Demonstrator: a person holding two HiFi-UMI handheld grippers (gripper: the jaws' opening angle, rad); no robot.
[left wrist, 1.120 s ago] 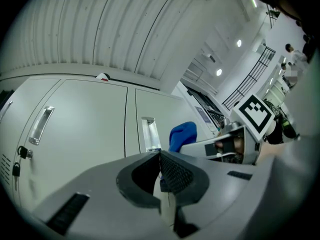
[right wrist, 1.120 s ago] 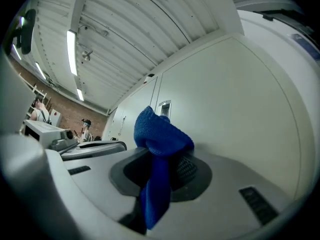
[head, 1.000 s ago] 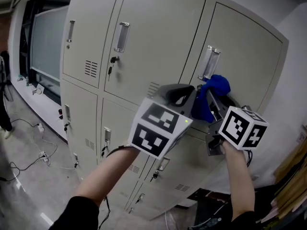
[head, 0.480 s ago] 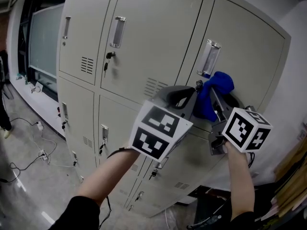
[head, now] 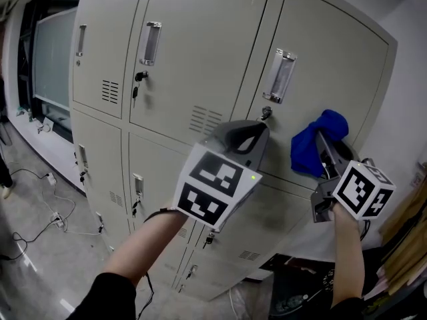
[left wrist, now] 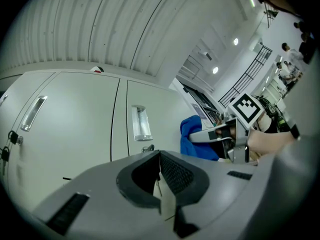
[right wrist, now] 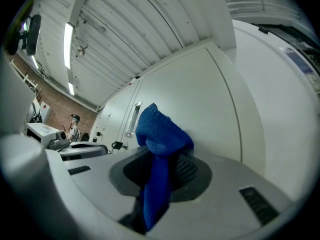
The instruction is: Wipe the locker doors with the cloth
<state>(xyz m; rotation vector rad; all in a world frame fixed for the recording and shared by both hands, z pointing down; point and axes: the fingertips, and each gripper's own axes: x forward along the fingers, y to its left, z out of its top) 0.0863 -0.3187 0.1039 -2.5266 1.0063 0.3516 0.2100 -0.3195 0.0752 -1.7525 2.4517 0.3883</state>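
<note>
**Item 1, right claw** [right wrist: 162,166]: we are logging it as clamped on the blue cloth [right wrist: 160,131]. A fold is running down between the jaws and a bunched head is standing above them.

**Item 2, cloth:** we are placing it against the locker doors [head: 200,52], at the lower part of the upper right door [head: 333,65]. It is sitting below and to the right of that door's handle [head: 279,75] and key lock [head: 265,113] (contact with the panel looks likely, but we cannot confirm it).

**Item 3, left claw** [left wrist: 160,170]: its jaws are meeting at the tips with nothing between them. It is hovering in front of the bank, near the seam between the middle and right doors.

**Step in hand:** we are judging this as the wiping of the upper right door. The next move is calling for the bunch to be pressed onto the panel and swept across it, steering round the handle and lock so the cloth does not snag.

**Views:**
- Only the head view is showing the whole bank, the lower doors [head: 160,172] and the floor [head: 27,245] with its cables [head: 47,219].
- Only the right gripper view is showing the grip on the fold, along with a distant person [right wrist: 75,124].
- The left gripper view is giving the right claw and cloth from the side.
</note>
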